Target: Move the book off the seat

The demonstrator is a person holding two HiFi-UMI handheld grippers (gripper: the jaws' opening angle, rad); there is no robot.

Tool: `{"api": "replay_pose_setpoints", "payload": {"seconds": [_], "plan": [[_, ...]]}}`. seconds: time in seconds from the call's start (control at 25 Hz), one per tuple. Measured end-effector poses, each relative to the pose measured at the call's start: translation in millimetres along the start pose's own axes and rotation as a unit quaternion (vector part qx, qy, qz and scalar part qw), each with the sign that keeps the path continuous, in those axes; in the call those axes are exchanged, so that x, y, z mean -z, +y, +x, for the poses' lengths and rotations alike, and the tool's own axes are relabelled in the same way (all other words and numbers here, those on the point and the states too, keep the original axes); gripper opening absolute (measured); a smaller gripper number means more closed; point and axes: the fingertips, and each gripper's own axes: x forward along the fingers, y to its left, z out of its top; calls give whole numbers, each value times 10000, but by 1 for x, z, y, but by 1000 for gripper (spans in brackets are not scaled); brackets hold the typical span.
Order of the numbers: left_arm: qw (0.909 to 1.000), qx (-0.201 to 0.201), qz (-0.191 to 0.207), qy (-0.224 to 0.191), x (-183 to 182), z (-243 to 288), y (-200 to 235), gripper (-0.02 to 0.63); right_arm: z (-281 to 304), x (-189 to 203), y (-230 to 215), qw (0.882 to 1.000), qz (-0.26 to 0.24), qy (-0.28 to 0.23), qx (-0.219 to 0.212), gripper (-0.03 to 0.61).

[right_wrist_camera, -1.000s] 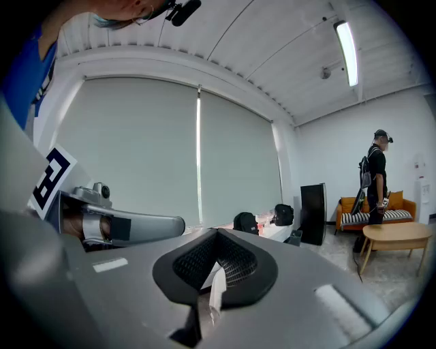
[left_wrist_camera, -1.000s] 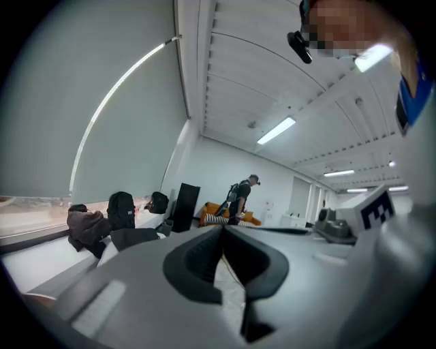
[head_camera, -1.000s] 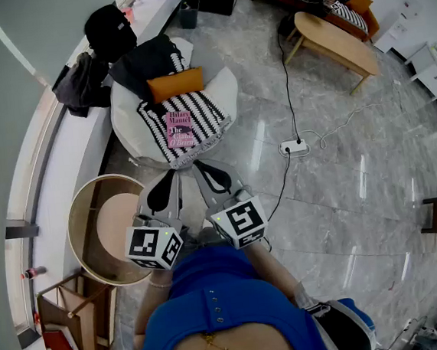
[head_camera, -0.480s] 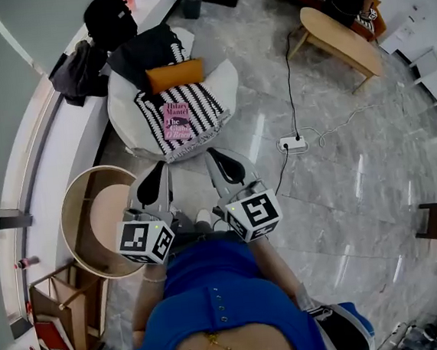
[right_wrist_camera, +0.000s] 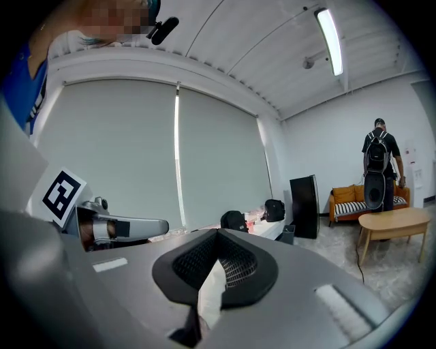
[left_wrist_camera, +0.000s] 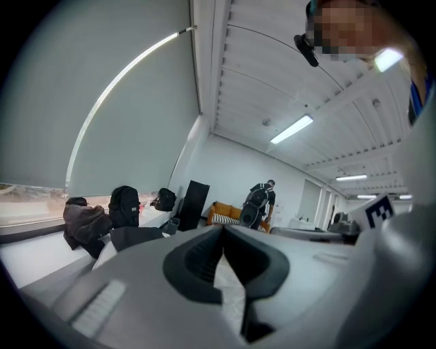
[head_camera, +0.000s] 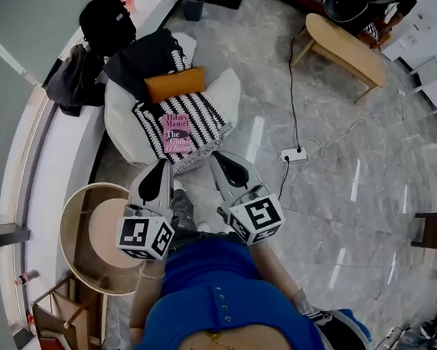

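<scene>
With the left claw [head_camera: 161, 165] and the right claw [head_camera: 218, 158] both clenched on nothing near the seat [head_camera: 227, 92], the book [head_camera: 177, 133], lying flat on the striped throw [head_camera: 203, 112], could be shoved aside, or the throw pinched with it, if approached too low.

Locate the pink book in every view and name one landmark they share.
Head view: the pink book lies on the striped throw over the white seat, upper centre.
Left gripper view: not in it.
Right gripper view: not in it.
Shared landmark: the black backpack on the window ledge.
</scene>
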Motion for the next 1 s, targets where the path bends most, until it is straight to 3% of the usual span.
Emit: {"api": "replay_pose_setpoints", "payload": {"seconds": [0.28,0.52,1.0], "plan": [[9995,265,123,111,-34,93,56,2,101,-20,-42,9998,74,91,136,0],[9984,522,147,176,-49,143,91,2,167,-32,-55,9997,-65,170,146,0],[9995,268,-28,186,-52,186,120,2,233,-39,-54,9967,-44,392,-715,0]]}}
